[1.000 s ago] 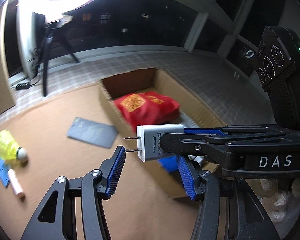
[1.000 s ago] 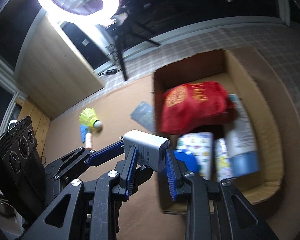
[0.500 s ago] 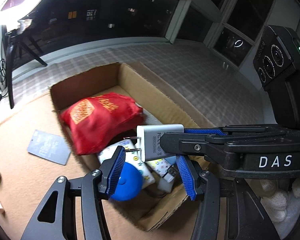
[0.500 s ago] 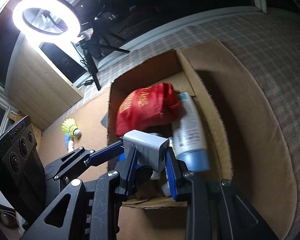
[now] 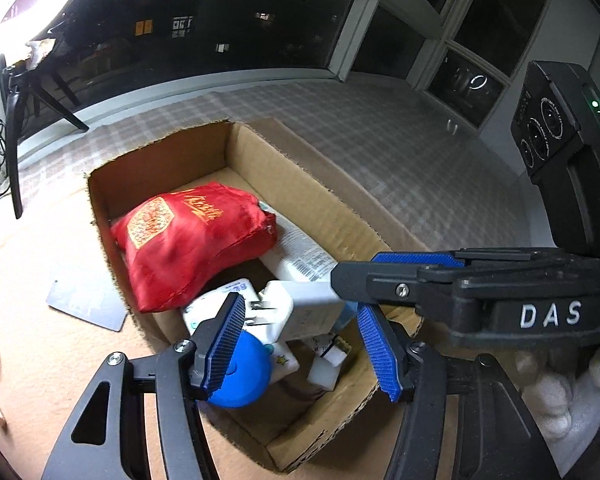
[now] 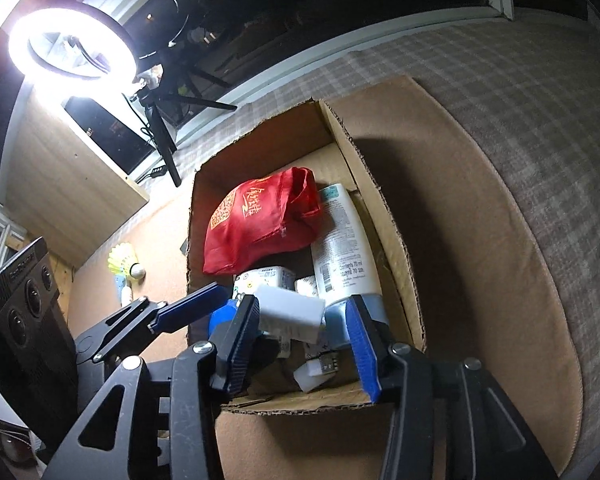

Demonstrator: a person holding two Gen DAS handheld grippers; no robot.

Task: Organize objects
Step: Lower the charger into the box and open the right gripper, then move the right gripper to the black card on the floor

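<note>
The right gripper (image 6: 300,340) is opening its ribbed blue pads; the smooth white charger (image 6: 290,312) sits tilted between them, and whether a pad touches it is hard to tell. The left gripper (image 5: 300,344) is opening too, gripping nothing, with the charger's (image 5: 296,308) two metal prongs near its left pad. Both hang above the corrugated cardboard box (image 6: 380,216), which holds a crinkled red fabric pouch (image 6: 260,220), a white tube (image 6: 346,252) and a round blue item (image 5: 240,376), partly hidden behind the fingers.
</note>
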